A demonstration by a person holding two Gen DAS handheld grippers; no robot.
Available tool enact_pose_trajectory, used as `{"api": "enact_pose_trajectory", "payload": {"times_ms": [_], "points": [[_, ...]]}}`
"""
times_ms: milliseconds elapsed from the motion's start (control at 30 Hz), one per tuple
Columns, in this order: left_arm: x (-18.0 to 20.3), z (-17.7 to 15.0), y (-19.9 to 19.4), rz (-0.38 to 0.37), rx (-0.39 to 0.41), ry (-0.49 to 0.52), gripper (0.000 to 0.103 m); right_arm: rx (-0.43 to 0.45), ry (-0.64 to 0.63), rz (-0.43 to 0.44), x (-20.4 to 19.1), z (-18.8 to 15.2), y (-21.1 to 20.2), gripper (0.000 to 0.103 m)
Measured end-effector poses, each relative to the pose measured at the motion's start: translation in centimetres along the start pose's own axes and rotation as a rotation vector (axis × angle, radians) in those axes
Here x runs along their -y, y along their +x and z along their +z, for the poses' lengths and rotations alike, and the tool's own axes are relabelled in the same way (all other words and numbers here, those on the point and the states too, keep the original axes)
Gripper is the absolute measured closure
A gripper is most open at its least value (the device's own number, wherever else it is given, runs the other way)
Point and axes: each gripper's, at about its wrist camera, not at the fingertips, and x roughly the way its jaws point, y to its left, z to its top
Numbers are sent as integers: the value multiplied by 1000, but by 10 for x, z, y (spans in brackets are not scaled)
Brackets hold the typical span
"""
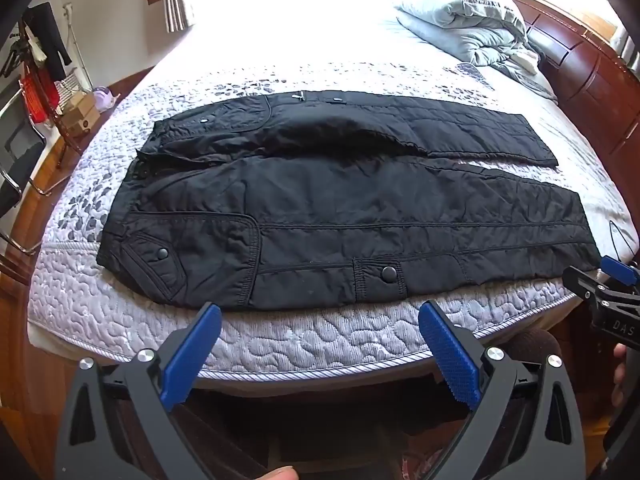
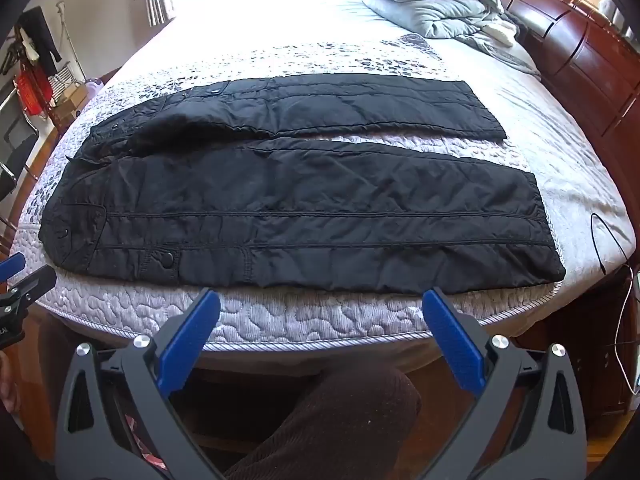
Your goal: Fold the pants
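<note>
Black quilted pants (image 1: 340, 208) (image 2: 304, 208) lie flat across the bed, waist at the left, both legs stretched to the right with a narrow gap between them. My left gripper (image 1: 320, 316) hangs open over the mattress edge, just short of the near leg's pocket snaps, nothing between its blue pads (image 1: 448, 344). My right gripper (image 2: 320, 304) is also open, near the front hem side of the same leg, empty. The right gripper (image 1: 608, 280) shows at the right edge of the left wrist view. The left gripper (image 2: 16, 280) shows at the left edge of the right wrist view.
The mattress (image 1: 280, 340) has a quilted pebble cover. A bundled grey duvet (image 1: 464, 20) lies at the far right by the wooden headboard (image 1: 580, 64). A chair and clutter (image 1: 44, 92) stand on the left floor. A cable (image 2: 608, 240) trails at the bed's right edge. A person's knee (image 2: 340, 420) is below.
</note>
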Motion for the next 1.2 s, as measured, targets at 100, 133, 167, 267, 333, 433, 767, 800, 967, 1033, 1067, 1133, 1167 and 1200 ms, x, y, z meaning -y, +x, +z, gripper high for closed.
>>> {"api": "enact_pose_trajectory", "payload": {"times_ms": [100, 133, 167, 267, 333, 433, 767, 800, 967, 1033, 1067, 1133, 1167, 1200], "points": [[0, 1, 1, 6, -3, -1, 3, -1, 2, -1, 0, 0, 0, 2], [2, 3, -4, 6, -3, -1, 3, 0, 4, -1, 0, 0, 1, 2], [3, 4, -4, 7, -3, 0, 3, 1, 5, -1, 1, 0, 1, 2], [4, 4, -4, 2, 7, -1, 3, -1, 9, -3, -1, 3, -1, 2], [5, 5, -4, 2, 6, -1, 3, 1, 12, -4, 2, 1, 1, 2], [7, 8, -4, 2, 5, 1, 3, 3, 10, -6, 3, 0, 2, 2], [-2, 1, -2, 1, 16, -3, 3, 4, 15, -6, 4, -1, 1, 2], [-2, 1, -3, 1, 16, -4, 3, 5, 16, -6, 4, -1, 1, 2], [-2, 1, -1, 4, 19, 3, 3, 13, 16, -9, 5, -1, -1, 2], [-2, 1, -1, 6, 20, 5, 3, 15, 17, -10, 6, -1, -1, 2], [-1, 1, -1, 8, 21, 5, 3, 15, 18, -10, 6, 0, 0, 2], [-1, 2, 0, 9, 22, 5, 3, 15, 17, -10, 6, 0, -1, 2], [0, 1, -1, 11, 22, 5, 3, 15, 17, -11, 6, 0, -1, 2], [0, 2, -1, 10, 22, 5, 3, 15, 17, -11, 6, 0, -1, 2]]}}
